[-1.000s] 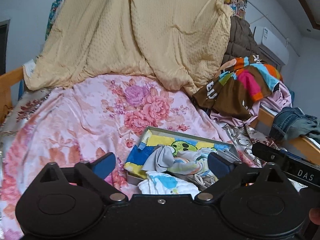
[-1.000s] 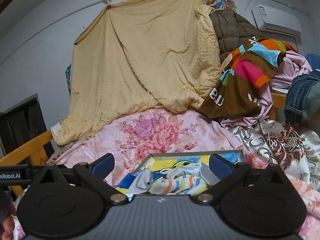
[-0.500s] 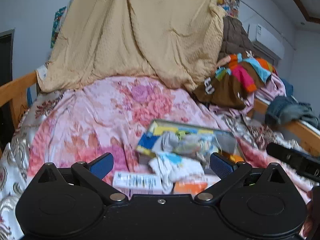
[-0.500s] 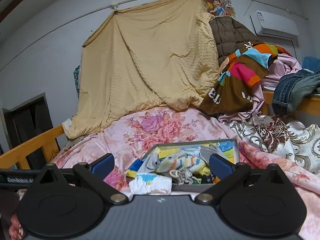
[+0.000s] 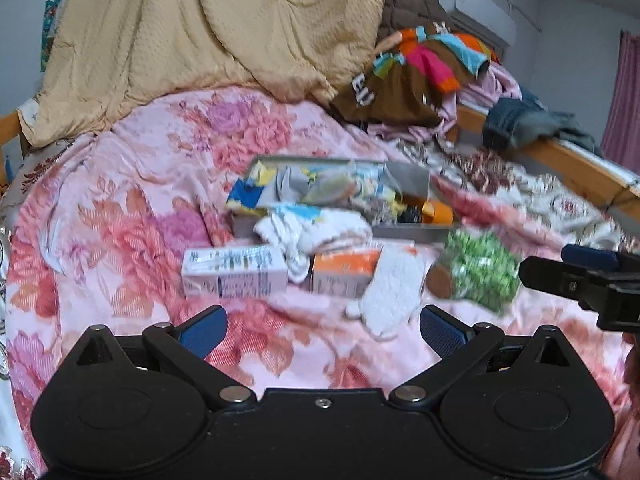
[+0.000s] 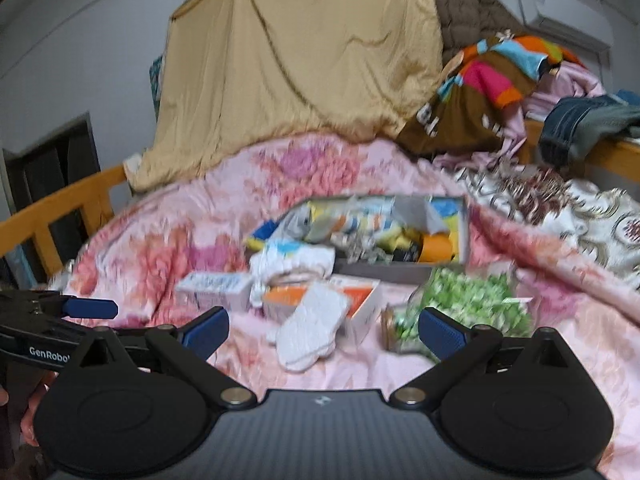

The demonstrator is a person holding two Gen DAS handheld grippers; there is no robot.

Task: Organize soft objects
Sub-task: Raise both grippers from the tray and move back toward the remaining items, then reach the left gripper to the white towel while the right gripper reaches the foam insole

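Pink floral bedspread [image 5: 120, 216] now fills more of both views: the cameras have pulled back from the grey tray [image 5: 416, 233] of soft cloths, revealing a white sock [image 6: 310, 330], two cartons and a green bag [image 5: 478, 270] along its near edge. Left gripper [image 5: 323, 328] and right gripper [image 6: 323, 330] both stay wide, empty.

A bed with a wooden frame [image 6: 60, 208] fills the room, covered by a pink flowered quilt [image 5: 168, 184]. At the far side a tan blanket [image 6: 296, 60] hangs before the pale grey wall [image 6: 80, 40]. An air conditioner [image 5: 476, 0] is mounted on the wall at far right, and a dark doorway [image 6: 48, 160] is at left.
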